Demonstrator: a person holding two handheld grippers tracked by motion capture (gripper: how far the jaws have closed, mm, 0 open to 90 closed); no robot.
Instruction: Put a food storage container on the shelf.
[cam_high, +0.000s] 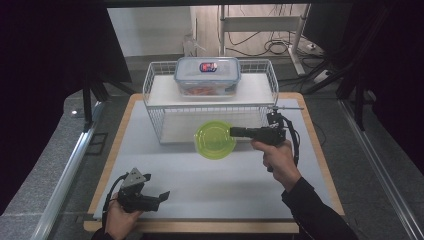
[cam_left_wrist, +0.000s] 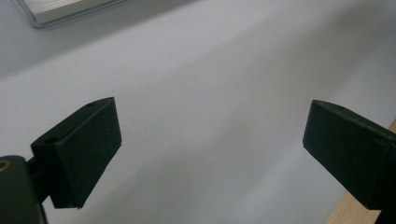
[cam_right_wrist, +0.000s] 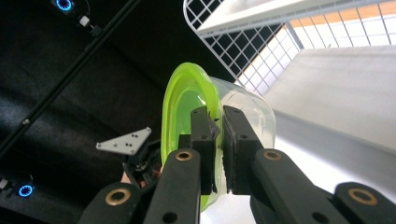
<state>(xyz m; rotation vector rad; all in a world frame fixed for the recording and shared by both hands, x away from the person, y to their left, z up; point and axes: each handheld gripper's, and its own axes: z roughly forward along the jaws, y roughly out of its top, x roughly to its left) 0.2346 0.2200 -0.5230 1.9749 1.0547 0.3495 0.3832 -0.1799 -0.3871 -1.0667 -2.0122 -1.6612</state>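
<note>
A clear round tub with a lime-green lid (cam_high: 215, 140) hangs above the table in front of the wire rack (cam_high: 155, 87). My right gripper (cam_high: 233, 132) is shut on its rim from the right. In the right gripper view the two black jaws (cam_right_wrist: 215, 114) pinch the edge of the green-lidded tub (cam_right_wrist: 184, 100), with the clear body to the right of them. My left gripper (cam_high: 162, 196) rests low at the table's front left corner. Its jaws stand wide open (cam_left_wrist: 210, 149) over bare table, with nothing between them.
A white wire rack with a shelf stands at the back middle of the grey table (cam_high: 225, 185). A blue-lidded box (cam_high: 207, 75) with orange contents sits on top of it. The rack's mesh (cam_right_wrist: 243, 60) is close behind the held tub. The table's wooden edge (cam_left_wrist: 350, 212) lies under my left gripper's right jaw.
</note>
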